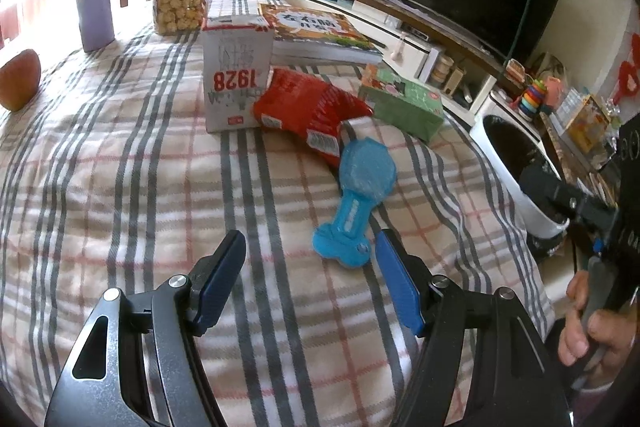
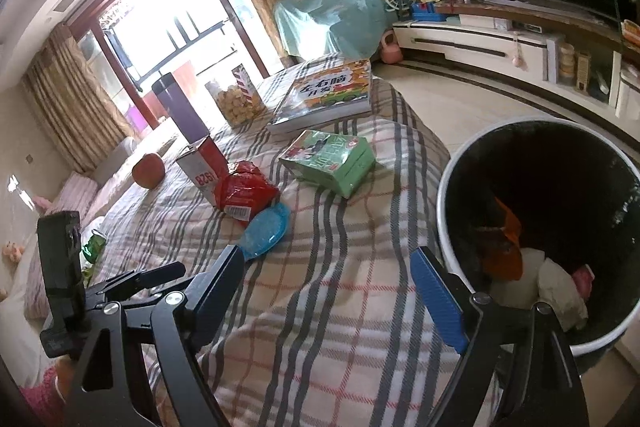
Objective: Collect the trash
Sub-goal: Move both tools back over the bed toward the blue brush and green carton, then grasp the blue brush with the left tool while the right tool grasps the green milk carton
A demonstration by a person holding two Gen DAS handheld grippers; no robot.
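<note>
A blue plastic package (image 1: pixel 360 183) (image 2: pixel 266 231) lies on the checked tablecloth (image 1: pixel 120 167), touching a crumpled red snack bag (image 1: pixel 308 103) (image 2: pixel 244 191). Behind the bag stands a white carton marked 1928 (image 1: pixel 234 75) (image 2: pixel 202 167). My left gripper (image 1: pixel 309 237) is open just short of the blue package's near end, holding nothing. My right gripper (image 2: pixel 328 255) is open and empty above the table's corner, beside the white bin (image 2: pixel 444 211) (image 1: pixel 504 163). An orange wrapper (image 2: pixel 508 247) and crumpled white paper (image 2: pixel 560 287) lie in the bin.
A green box (image 2: pixel 332 159), a picture book (image 2: pixel 328 95), a jar of snacks (image 2: pixel 236 99), a purple tumbler (image 2: pixel 180 111) and an apple (image 2: pixel 149 171) also stand on the table. A green wrapper (image 2: pixel 94 247) lies at its left side. A TV cabinet (image 2: pixel 500 39) lines the far wall.
</note>
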